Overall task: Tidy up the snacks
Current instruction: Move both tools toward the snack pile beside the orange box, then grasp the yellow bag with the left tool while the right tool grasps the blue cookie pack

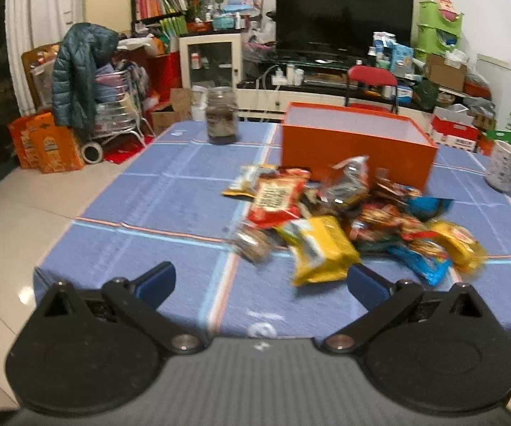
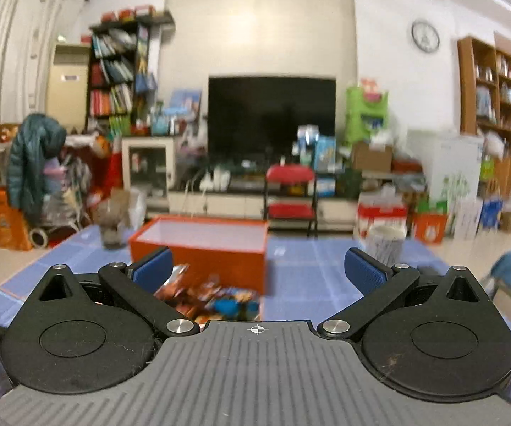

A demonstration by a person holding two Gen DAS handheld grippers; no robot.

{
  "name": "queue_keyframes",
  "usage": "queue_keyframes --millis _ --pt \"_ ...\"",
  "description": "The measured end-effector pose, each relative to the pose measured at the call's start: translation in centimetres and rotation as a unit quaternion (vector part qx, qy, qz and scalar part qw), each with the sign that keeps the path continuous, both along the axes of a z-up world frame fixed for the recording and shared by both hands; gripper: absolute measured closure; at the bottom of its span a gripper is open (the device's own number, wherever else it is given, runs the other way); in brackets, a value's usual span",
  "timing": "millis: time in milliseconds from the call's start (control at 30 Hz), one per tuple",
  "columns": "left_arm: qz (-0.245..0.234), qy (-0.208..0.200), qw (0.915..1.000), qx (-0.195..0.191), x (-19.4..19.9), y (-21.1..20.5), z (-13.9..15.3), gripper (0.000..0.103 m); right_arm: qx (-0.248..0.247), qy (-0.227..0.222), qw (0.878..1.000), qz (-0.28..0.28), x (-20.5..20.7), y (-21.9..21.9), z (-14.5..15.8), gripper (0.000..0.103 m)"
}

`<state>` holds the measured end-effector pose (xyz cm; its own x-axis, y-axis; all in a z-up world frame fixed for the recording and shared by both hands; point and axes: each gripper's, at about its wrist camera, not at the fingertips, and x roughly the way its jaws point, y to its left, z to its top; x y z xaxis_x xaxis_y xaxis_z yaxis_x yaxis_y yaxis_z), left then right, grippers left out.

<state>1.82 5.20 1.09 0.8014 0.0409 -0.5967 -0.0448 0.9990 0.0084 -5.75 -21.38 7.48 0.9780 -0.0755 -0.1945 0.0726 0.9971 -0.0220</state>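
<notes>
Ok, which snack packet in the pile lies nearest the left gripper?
The big yellow packet at the pile's near edge, just ahead of the open left gripper; the red and blue packets lie farther off.

I have the left gripper [image 1: 261, 284] tilted downward, and its jaws stand wide apart with nothing between them. The blue pads [image 1: 156, 280] face each other and touch nothing. I hold the right gripper [image 2: 259, 269] almost level, looking forward. Its jaws are also spread fully, and the blue pads [image 2: 363, 271] are free, without any thing pressed between them.
</notes>
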Motion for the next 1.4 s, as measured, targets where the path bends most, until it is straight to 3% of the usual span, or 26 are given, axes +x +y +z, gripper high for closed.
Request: queue_keyframes --millis 167,467,700,767,833,900,1100,1233,1300,1400 --pt "0.011 -0.005 0.9996 -0.027 1.9 3.2 -0.2 0.001 0.025 0.022 0.999 0.032 1.1 -2.2 -0.9 0.007" --pt "0.020 0.044 0.9978 -0.045 4.2 4.2 -3.0 0.001 -0.098 0.055 0.992 0.063 4.3 0.2 -3.8 0.008" --pt "0.012 0.048 0.9978 -0.045 7.8 2.7 -3.1 0.001 -0.071 0.118 0.986 0.098 8.9 -2.0 -7.0 0.017" --pt "0.015 0.047 0.9977 -0.046 9.0 2.6 -3.0 0.001 -0.078 0.133 0.983 0.098 10.9 -2.3 -8.2 0.023" --pt "0.017 0.040 0.9978 -0.051 9.9 2.3 -3.0 0.001 -0.065 0.163 0.978 0.108 13.2 -3.0 -9.5 0.045" --pt "0.016 0.040 0.9975 -0.057 10.6 2.2 -3.6 0.001 -0.059 0.182 0.975 0.116 15.0 -3.4 -10.6 0.049" --pt "0.010 0.085 0.9948 -0.056 12.0 3.4 -6.4 0.001 -0.037 0.195 0.973 0.119 18.5 -4.1 -12.4 0.042" --pt "0.007 0.058 0.9974 -0.043 13.1 4.4 -6.3 0.001 -0.025 0.202 0.971 0.128 19.6 -4.5 -13.1 0.042" --pt "-0.004 0.062 0.9960 -0.064 13.3 4.3 -6.4 0.001 -0.026 0.207 0.969 0.132 20.0 -4.5 -13.5 0.041" --pt "-0.016 0.066 0.9922 -0.104 12.9 2.5 -6.7 0.001 -0.025 0.205 0.969 0.132 20.0 -4.3 -13.9 0.029"
